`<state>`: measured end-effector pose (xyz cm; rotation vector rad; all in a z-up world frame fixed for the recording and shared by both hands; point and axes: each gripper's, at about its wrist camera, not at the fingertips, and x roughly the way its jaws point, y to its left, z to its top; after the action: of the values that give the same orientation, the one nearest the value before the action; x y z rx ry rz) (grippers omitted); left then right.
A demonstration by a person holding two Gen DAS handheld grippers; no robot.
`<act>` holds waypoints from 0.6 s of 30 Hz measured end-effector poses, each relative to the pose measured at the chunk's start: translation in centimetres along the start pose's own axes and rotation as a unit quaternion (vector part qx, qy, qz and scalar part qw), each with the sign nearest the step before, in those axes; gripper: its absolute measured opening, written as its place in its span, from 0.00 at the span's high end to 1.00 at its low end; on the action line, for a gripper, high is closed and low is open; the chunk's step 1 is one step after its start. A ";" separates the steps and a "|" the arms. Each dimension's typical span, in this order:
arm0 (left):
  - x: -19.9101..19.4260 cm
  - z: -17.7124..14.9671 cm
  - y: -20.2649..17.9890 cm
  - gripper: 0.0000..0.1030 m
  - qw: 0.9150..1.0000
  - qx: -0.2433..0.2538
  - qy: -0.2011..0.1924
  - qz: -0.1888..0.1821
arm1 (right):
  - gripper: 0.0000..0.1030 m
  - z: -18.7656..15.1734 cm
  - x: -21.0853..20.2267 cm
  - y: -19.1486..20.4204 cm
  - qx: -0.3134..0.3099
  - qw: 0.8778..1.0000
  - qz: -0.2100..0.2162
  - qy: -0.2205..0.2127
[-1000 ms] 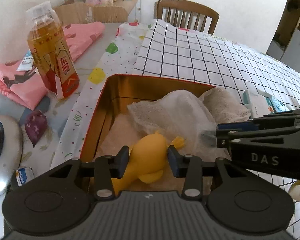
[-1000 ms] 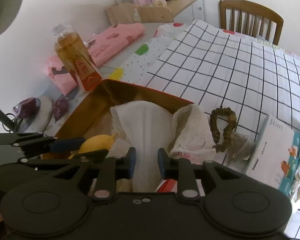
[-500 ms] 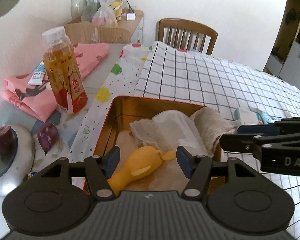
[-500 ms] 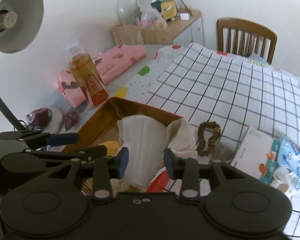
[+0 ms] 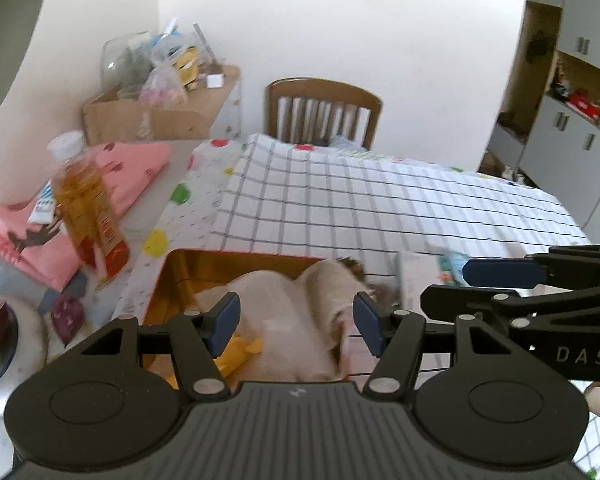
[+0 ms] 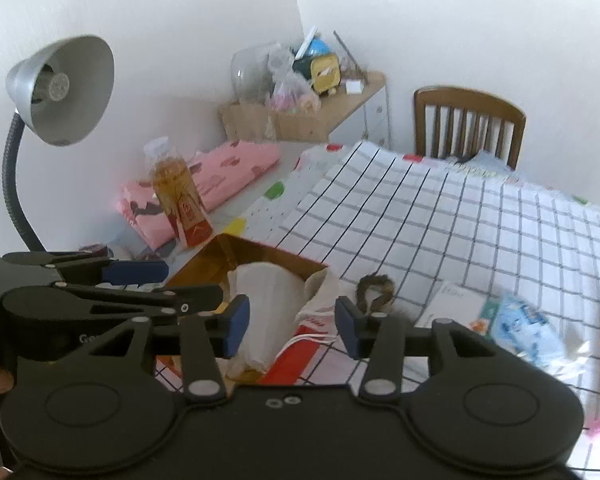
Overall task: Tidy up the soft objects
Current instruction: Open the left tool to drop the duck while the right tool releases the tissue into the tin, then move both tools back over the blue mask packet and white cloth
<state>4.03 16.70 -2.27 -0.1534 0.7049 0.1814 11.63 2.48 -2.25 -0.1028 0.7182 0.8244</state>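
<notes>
An open gold-lined tin box sits on the checked tablecloth. Inside lie a yellow soft toy, a white cloth and a cream lace cloth. My left gripper hangs open above the box, with nothing between its blue pads. My right gripper is also above the box; its jaws are opening and clear of the white cloth below. A brown scrunchie lies on the tablecloth right of the box.
An amber drink bottle stands left of the box, with folded pink cloth behind it. Tissue packs lie to the right. A desk lamp rises at left, a wooden chair stands at the far edge.
The left gripper let go of the yellow toy and the right let go of the white cloth. Both opened and rose back from the box, leaving the items inside.
</notes>
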 end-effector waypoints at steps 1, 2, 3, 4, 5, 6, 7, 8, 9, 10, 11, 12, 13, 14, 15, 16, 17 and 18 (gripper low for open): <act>-0.2 0.1 -0.5 0.40 1.000 0.003 -0.002 -0.003 | 0.50 -0.1 -0.4 -0.2 -0.001 1.000 -0.003 -0.003; -0.4 0.1 -0.8 0.40 1.000 0.006 -0.005 -0.007 | 0.50 -0.2 -0.9 -0.3 -0.002 1.000 -0.006 -0.008; -0.5 0.3 -1.3 0.39 1.000 0.010 -0.007 -0.011 | 0.49 -0.3 -1.4 -0.5 -0.004 1.000 -0.009 -0.012; -0.7 0.3 -1.8 0.33 1.000 0.012 -0.009 -0.013 | 0.49 -0.4 -1.9 -0.7 -0.005 1.000 -0.012 -0.016; -0.9 0.4 -2.2 0.29 1.000 0.015 -0.013 -0.016 | 0.48 -0.6 -2.4 -0.8 -0.007 1.000 -0.016 -0.020; -1.0 0.4 -2.6 0.28 1.000 0.018 -0.016 -0.019 | 0.47 -0.7 -2.9 -1.0 -0.009 0.999 -0.018 -0.025; -1.1 0.4 -3.0 0.28 0.999 0.022 -0.017 -0.024 | 0.45 -0.9 -3.5 -1.2 -0.009 0.999 -0.023 -0.030; -1.2 0.5 -3.4 0.28 0.999 0.025 -0.017 -0.029 | 0.43 -1.0 -4.0 -1.5 -0.007 0.999 -0.025 -0.034; -1.2 0.5 -3.8 0.28 0.999 0.028 -0.016 -0.033 | 0.40 -1.2 -4.5 -1.7 -0.005 0.999 -0.027 -0.039; -1.2 0.6 -4.2 0.28 0.999 0.031 -0.016 -0.035 | 0.39 -1.4 -5.0 -2.0 -0.004 0.999 -0.030 -0.043; -1.2 0.5 -4.7 0.28 0.999 0.034 -0.016 -0.037 | 0.39 -1.6 -5.5 -2.3 -0.002 0.998 -0.035 -0.046; -1.2 0.6 -5.1 0.28 0.998 0.038 -0.016 -0.039 | 0.38 -1.7 -6.0 -2.6 -0.001 0.998 -0.038 -0.048; -1.2 0.6 -5.5 0.24 0.998 0.042 -0.016 -0.041 | 0.37 -1.9 -6.4 -2.9 -0.001 0.998 -0.040 -0.051; -1.2 0.6 -5.9 0.20 0.998 0.044 -0.018 -0.044 | 0.37 -2.1 -6.9 -3.2 0.000 0.998 -0.043 -0.052; -1.3 0.7 -6.3 0.19 0.998 0.047 -0.020 -0.047 | 0.36 -2.3 -7.2 -3.5 0.001 0.997 -0.046 -0.054; -1.2 0.7 -6.7 0.19 0.997 0.050 -0.023 -0.051 | 0.33 -2.5 -7.6 -3.9 0.005 0.997 -0.050 -0.056; -1.2 0.8 -7.1 0.19 0.997 0.052 -0.023 -0.054 | 0.33 -2.6 -7.9 -4.3 0.008 0.997 -0.053 -0.057; -1.1 0.9 -7.5 0.18 0.997 0.053 -0.023 -0.059 | 0.32 -2.8 -8.2 -4.7 0.011 0.997 -0.056 -0.058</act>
<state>5.33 9.47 -0.29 -0.0877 0.6566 0.0346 9.57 -6.95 -0.16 -0.0742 0.6071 0.7097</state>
